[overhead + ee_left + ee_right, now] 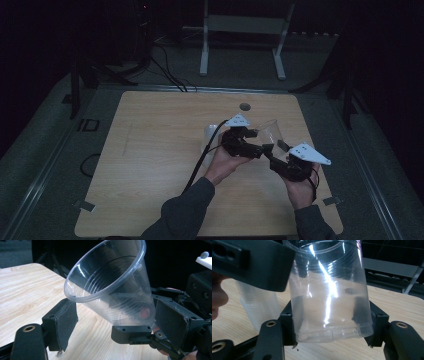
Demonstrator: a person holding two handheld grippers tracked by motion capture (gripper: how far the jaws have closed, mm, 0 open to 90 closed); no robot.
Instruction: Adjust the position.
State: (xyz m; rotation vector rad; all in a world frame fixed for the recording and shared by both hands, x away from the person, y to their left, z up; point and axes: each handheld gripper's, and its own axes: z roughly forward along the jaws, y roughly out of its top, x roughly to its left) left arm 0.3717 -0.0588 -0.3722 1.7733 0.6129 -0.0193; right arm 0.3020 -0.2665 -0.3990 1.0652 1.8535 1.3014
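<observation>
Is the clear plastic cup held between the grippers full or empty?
Empty. The clear plastic cup shows only bare ribbed walls inside, and the wooden table shows undistorted through it; the right gripper clamps its base.

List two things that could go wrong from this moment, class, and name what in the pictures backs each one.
1. The right gripper clamps the clear cup only near its base; the thin wall may buckle or slip.
2. The left gripper stands open beside the tilted cup; closing could knock it onto the table, where the cup stack stands close.
</observation>
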